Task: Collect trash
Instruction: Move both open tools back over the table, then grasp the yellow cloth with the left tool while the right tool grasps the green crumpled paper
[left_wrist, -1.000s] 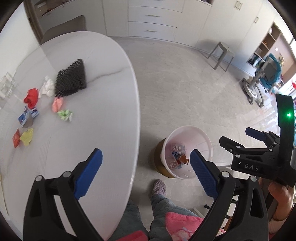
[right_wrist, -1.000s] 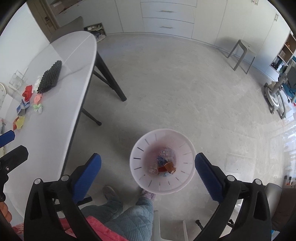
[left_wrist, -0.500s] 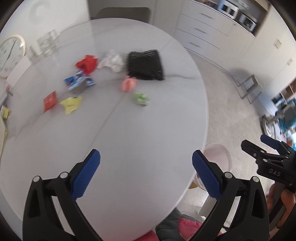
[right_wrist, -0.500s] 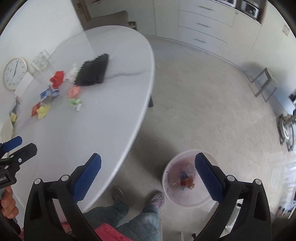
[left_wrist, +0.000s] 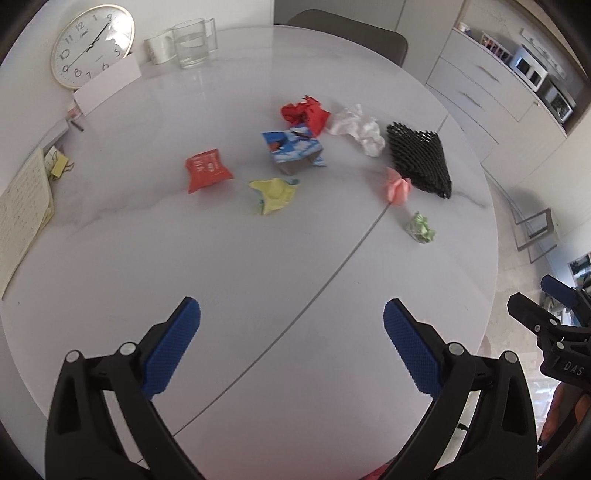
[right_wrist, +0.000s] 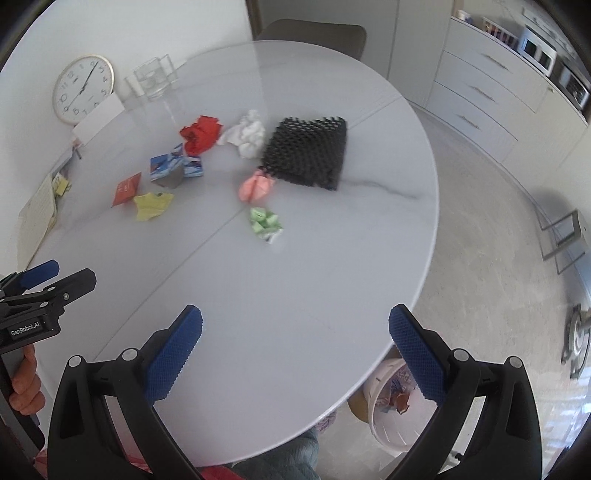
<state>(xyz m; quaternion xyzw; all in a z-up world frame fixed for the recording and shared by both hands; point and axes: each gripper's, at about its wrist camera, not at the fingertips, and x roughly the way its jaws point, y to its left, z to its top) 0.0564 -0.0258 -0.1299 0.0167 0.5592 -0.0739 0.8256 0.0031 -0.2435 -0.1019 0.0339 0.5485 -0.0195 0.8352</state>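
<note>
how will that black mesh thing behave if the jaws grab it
The black mesh sleeve looks like open foam netting, so probably very light and squashy. It lies flat and limp, so it would likely flop and drape rather than roll.

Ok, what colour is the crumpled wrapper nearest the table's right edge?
Light green crumpled wrapper, with some white; clearest in the right wrist view.

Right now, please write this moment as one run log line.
left gripper: open, empty | right gripper: open, empty | trash on table: eight pieces | bin: holds wrappers
</note>
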